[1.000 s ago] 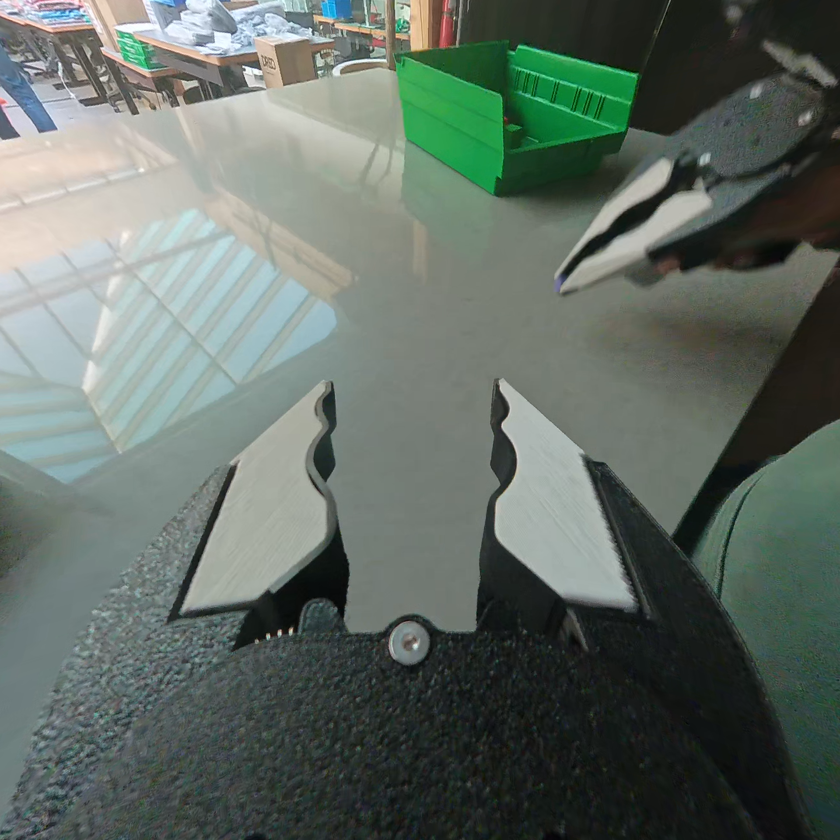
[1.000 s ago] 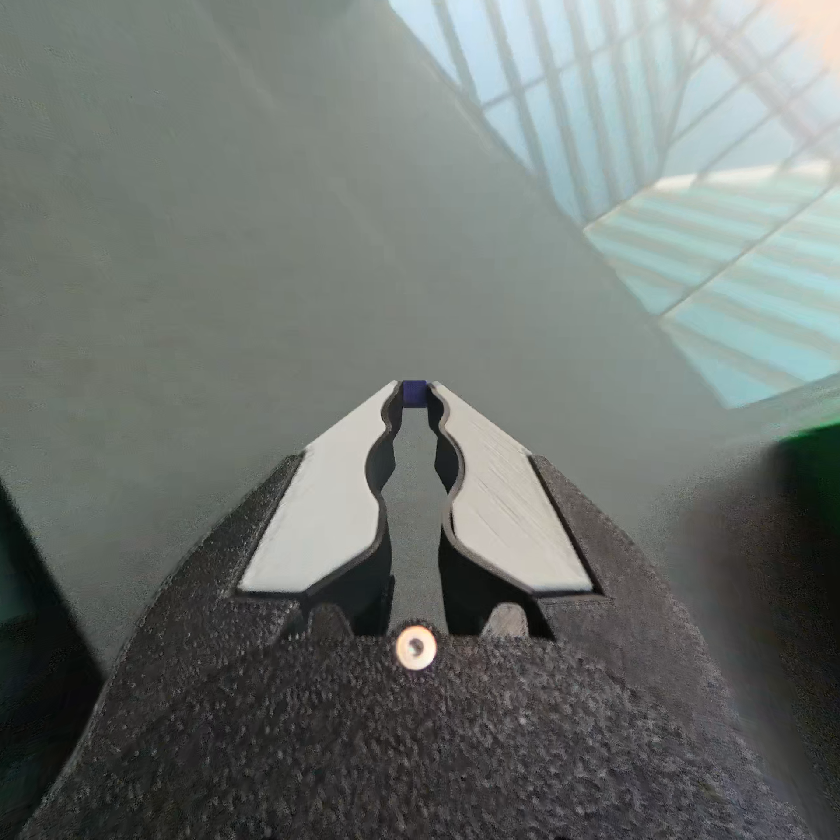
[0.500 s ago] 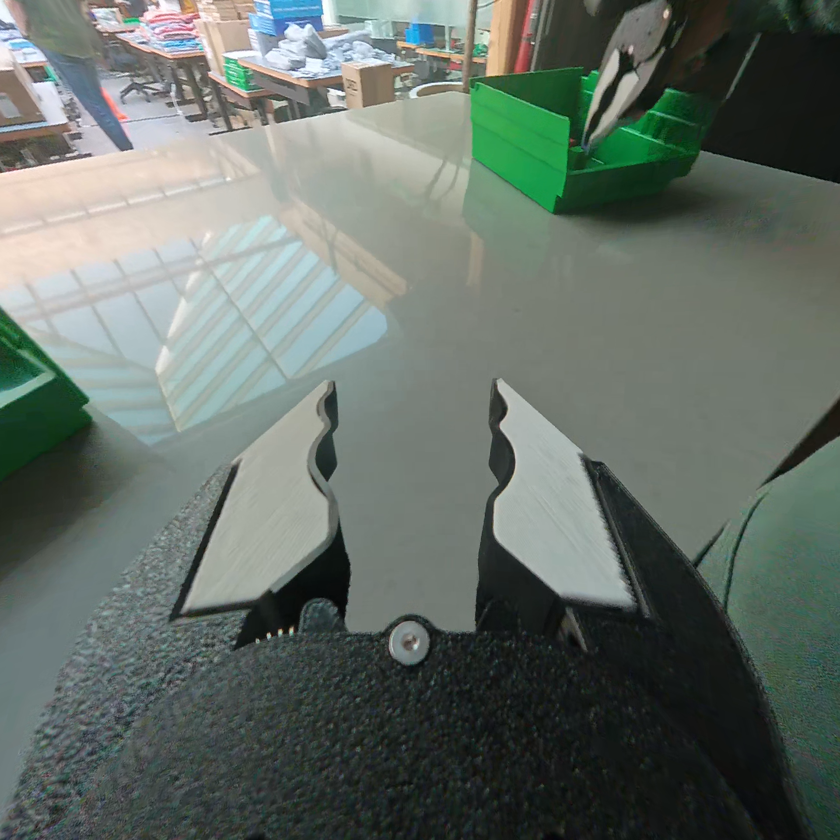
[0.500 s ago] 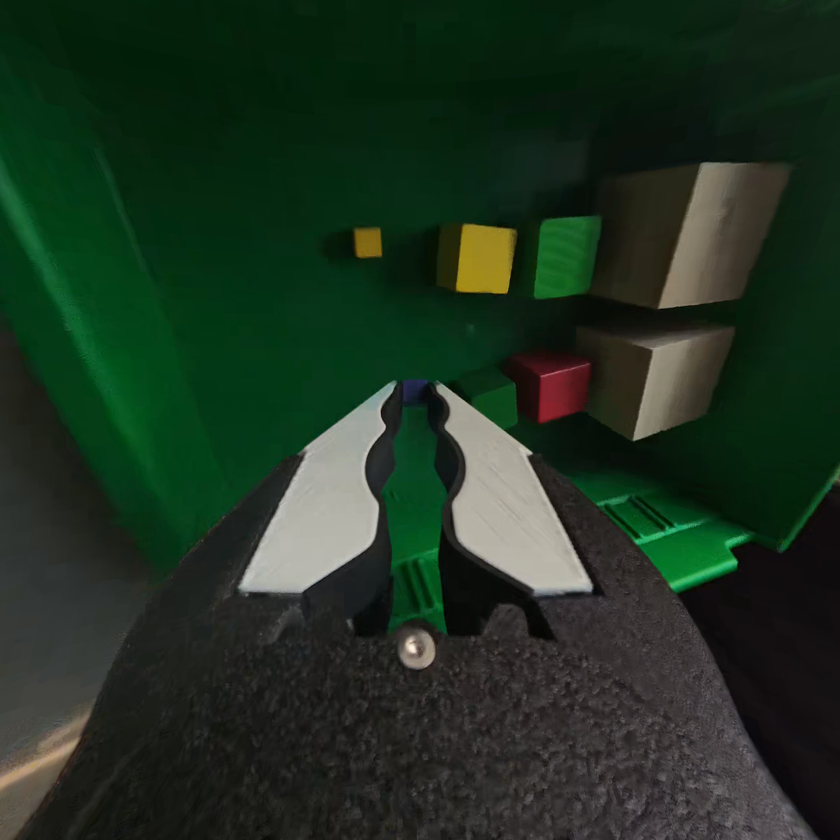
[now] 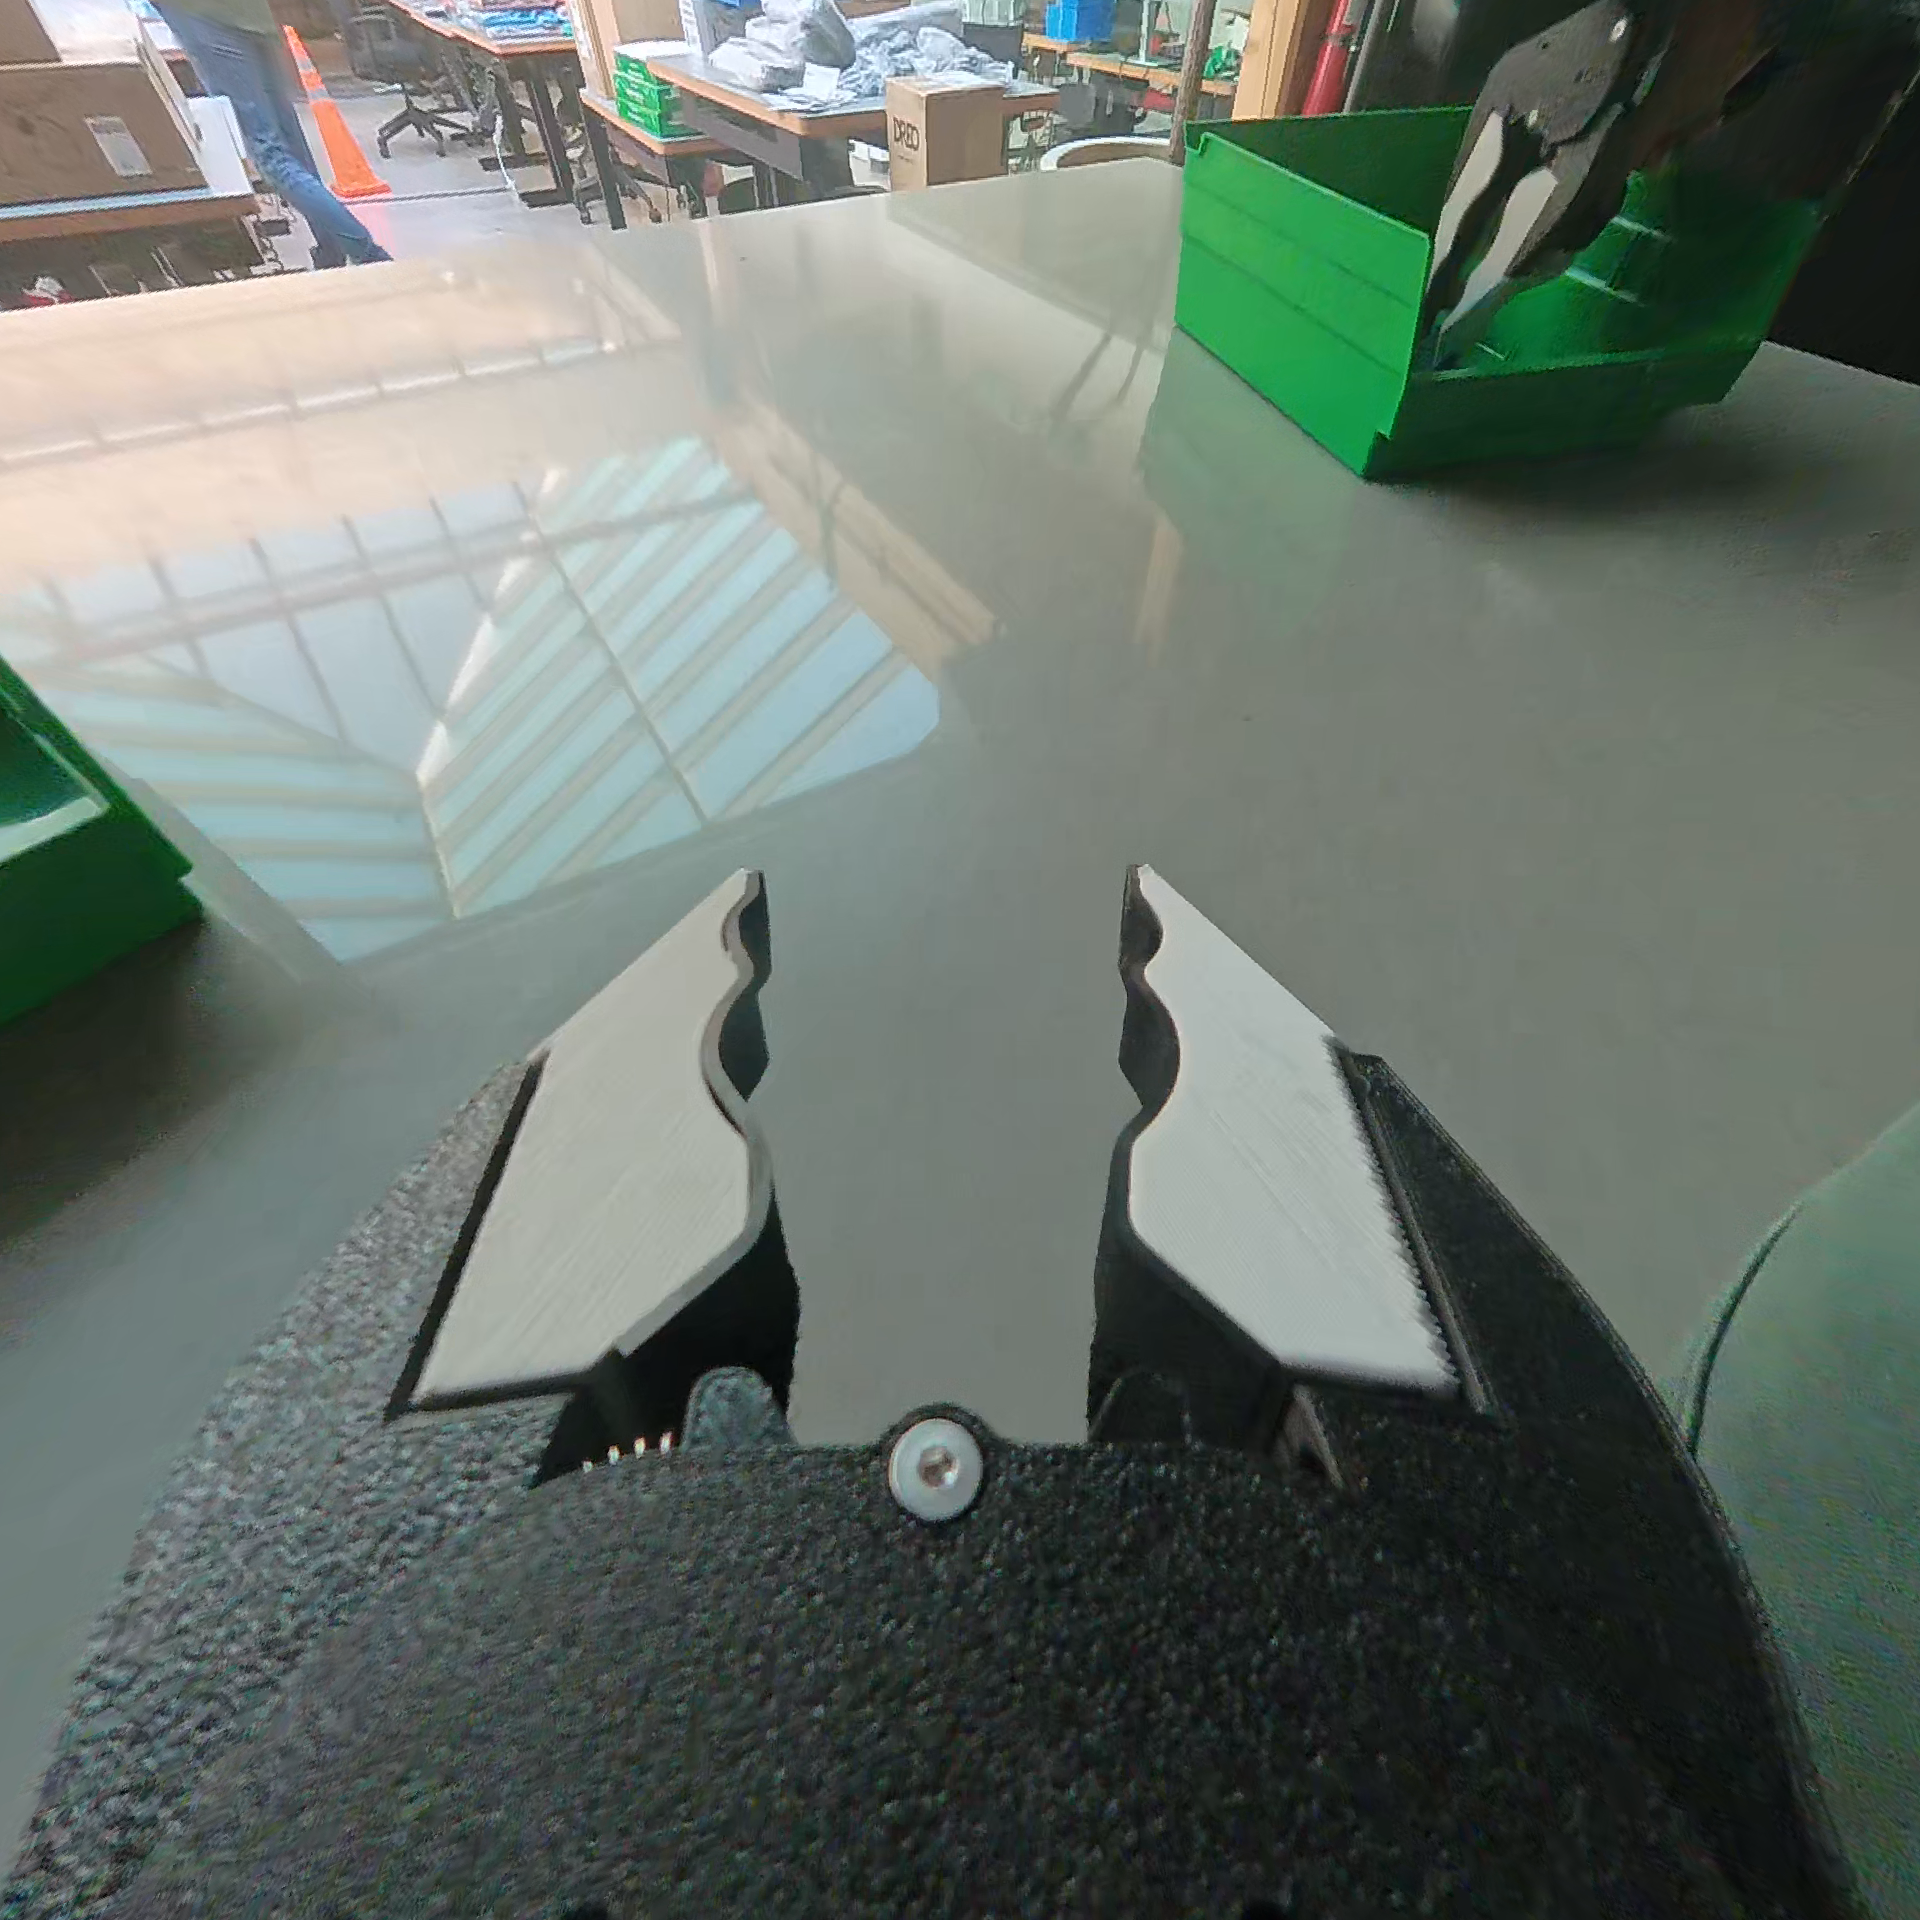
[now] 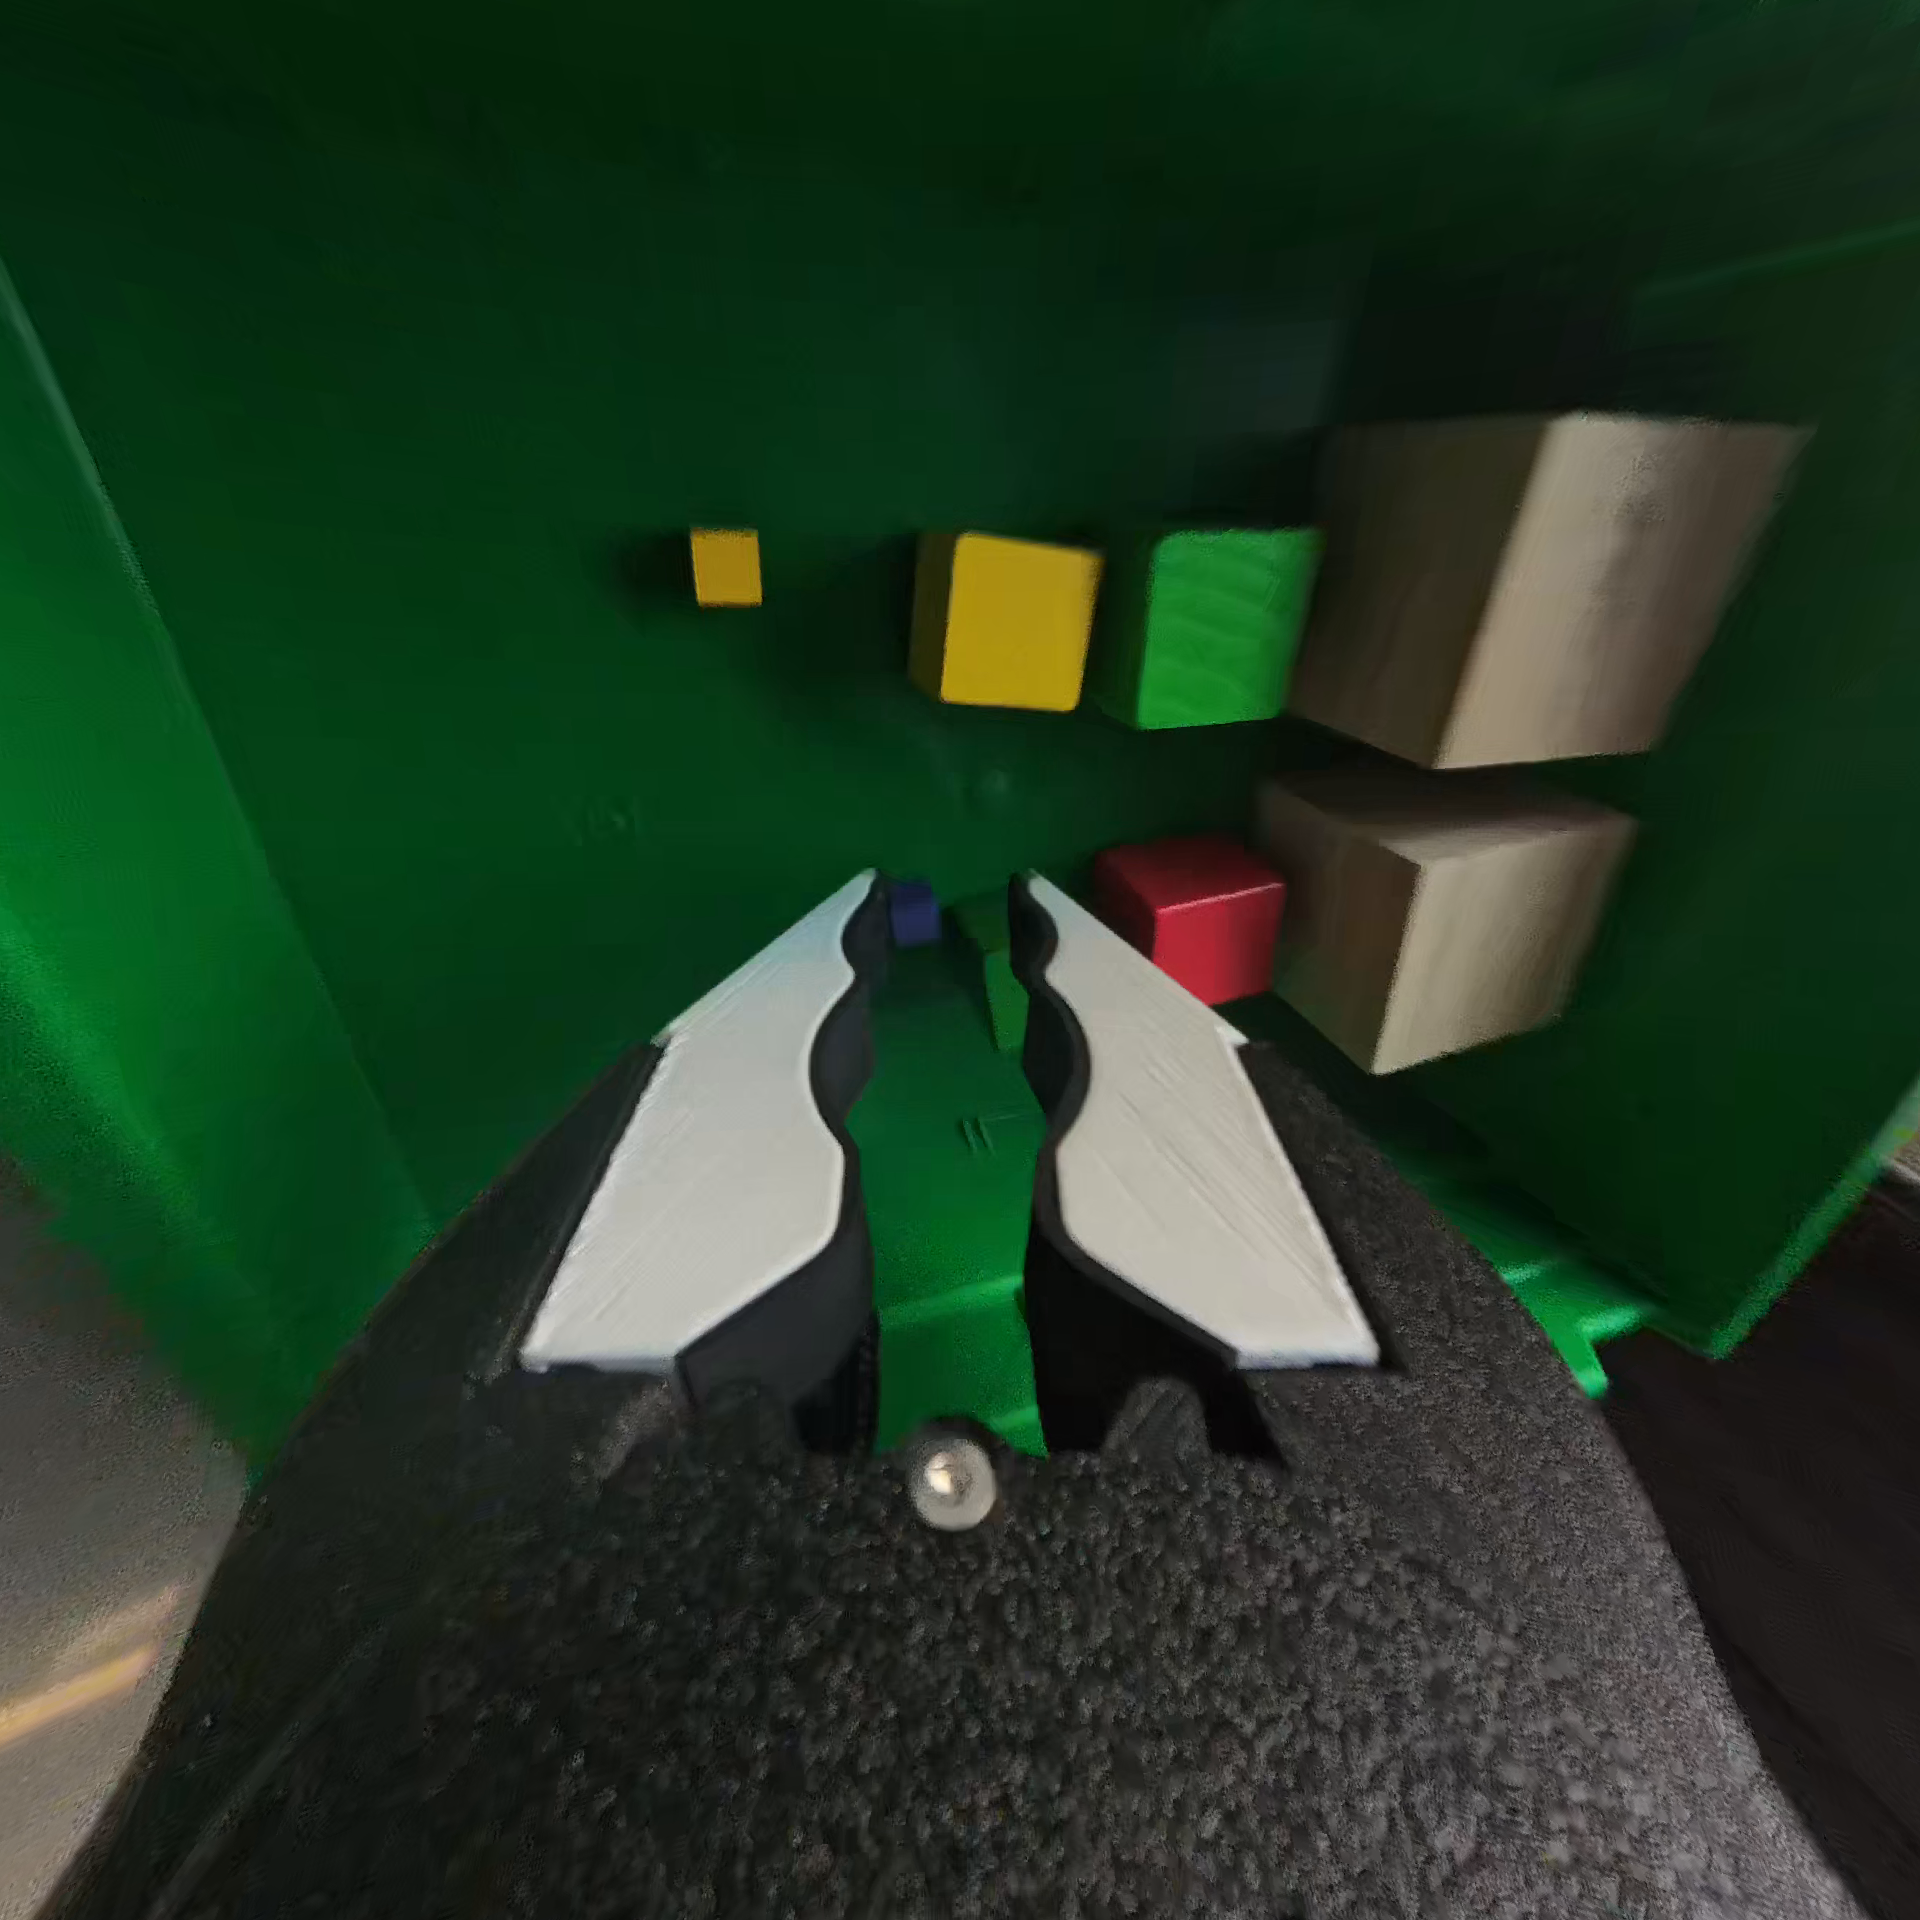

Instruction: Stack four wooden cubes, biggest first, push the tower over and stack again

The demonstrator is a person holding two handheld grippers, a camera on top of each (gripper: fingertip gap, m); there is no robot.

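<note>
My right gripper [image 6: 940, 883] is open inside a green bin [image 6: 416, 520]. A small blue cube [image 6: 910, 912] sits at the tip of its left finger, with a gap between it and the right finger, so it is not gripped. A small green cube [image 6: 987, 935] lies just beyond the tips. In the left wrist view the right gripper [image 5: 1465, 301] points down into the bin [image 5: 1299, 281] at the far right. My left gripper [image 5: 945, 883] is open and empty over the grey table [image 5: 1351, 779].
The bin also holds a red cube [image 6: 1195, 914], two yellow cubes [image 6: 1003, 620] [image 6: 724, 566], a green cube [image 6: 1210, 623] and two large wooden blocks [image 6: 1538, 582] [image 6: 1444, 914]. A second green bin [image 5: 62, 883] stands at the left edge. A person walks among tables far behind. Tip to tip, the grippers are about 60 cm apart.
My right gripper carried the blue cube from over the table into the green bin, then opened and let the cube go. My left gripper stayed open and turned slightly left.
</note>
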